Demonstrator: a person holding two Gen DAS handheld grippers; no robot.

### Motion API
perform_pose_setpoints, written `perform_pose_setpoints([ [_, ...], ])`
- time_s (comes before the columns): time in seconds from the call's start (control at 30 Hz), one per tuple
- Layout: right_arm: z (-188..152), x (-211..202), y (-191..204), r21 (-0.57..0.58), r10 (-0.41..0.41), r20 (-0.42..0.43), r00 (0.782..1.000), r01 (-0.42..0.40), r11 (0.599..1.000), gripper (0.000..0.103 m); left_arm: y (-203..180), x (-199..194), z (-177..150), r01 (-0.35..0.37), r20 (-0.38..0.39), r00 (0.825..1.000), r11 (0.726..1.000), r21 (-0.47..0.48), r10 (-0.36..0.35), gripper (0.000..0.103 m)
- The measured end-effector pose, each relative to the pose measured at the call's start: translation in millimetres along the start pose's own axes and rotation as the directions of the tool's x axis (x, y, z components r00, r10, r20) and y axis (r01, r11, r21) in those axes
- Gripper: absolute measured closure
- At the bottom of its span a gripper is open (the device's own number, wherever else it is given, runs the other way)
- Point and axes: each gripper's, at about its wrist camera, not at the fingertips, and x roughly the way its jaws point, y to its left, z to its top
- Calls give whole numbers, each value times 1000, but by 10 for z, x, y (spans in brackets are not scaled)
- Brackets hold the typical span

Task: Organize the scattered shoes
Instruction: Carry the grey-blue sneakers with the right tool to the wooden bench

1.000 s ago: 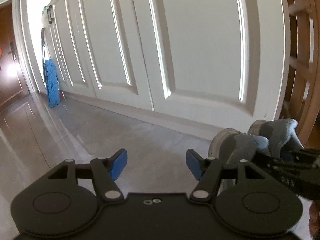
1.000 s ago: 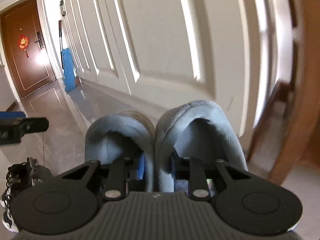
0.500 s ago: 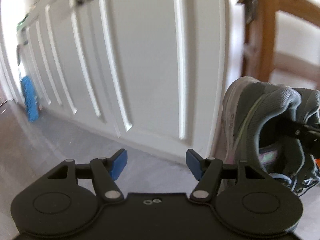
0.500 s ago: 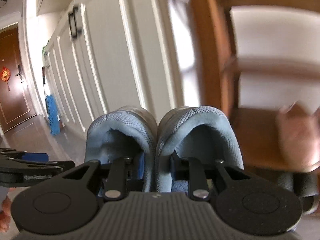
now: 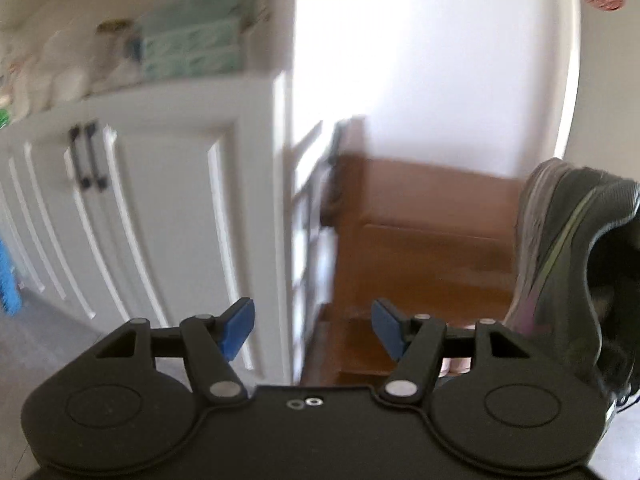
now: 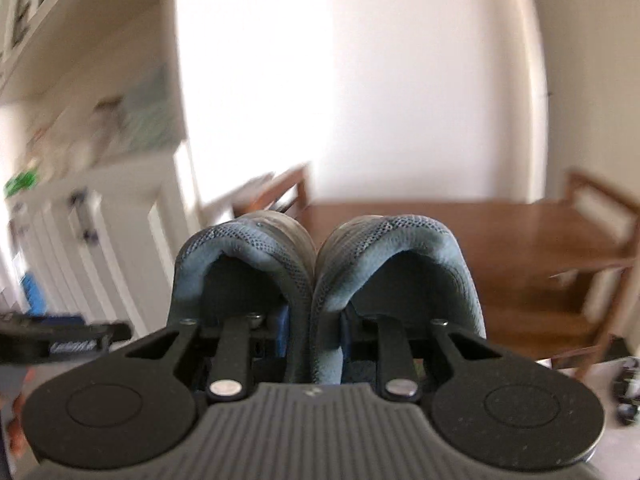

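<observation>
My left claw (image 5: pixel 312 330) is raised with its blue pads (image 5: pixel 237 330) spread wide and nothing between them. My right claw (image 6: pixel 312 332) is raised too, fingers pinched together, one inside each heel of the pair of shoes (image 6: pixel 320 264).

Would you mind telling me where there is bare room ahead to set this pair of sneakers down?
The wooden shelf top looks bare from behind the sneakers across to its right end frame. The lower tier also looks clear. The cabinet ledge on the left is crowded with boxes and jars, though blurred.
</observation>
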Motion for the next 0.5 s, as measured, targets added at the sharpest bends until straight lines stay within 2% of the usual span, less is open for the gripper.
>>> perform_pose_setpoints([
  [0.1,290,-396,-205,47,-91,31,995,89,995,76,-240,-227,237,52,24,998,998,44,-54,38],
  [0.27,499,-761,-439,52,-197,49,979,195,979,76,-576,-205,523,79,45,995,991,104,-84,38],
  [0.43,663,-804,-844,60,-230,59,971,226,972,76,-961,14,882,76,45,996,990,121,-82,38],
  [0.5,747,-756,-1027,55,-224,68,972,221,974,76,-1288,163,1025,99,19,995,988,121,-102,38],
])
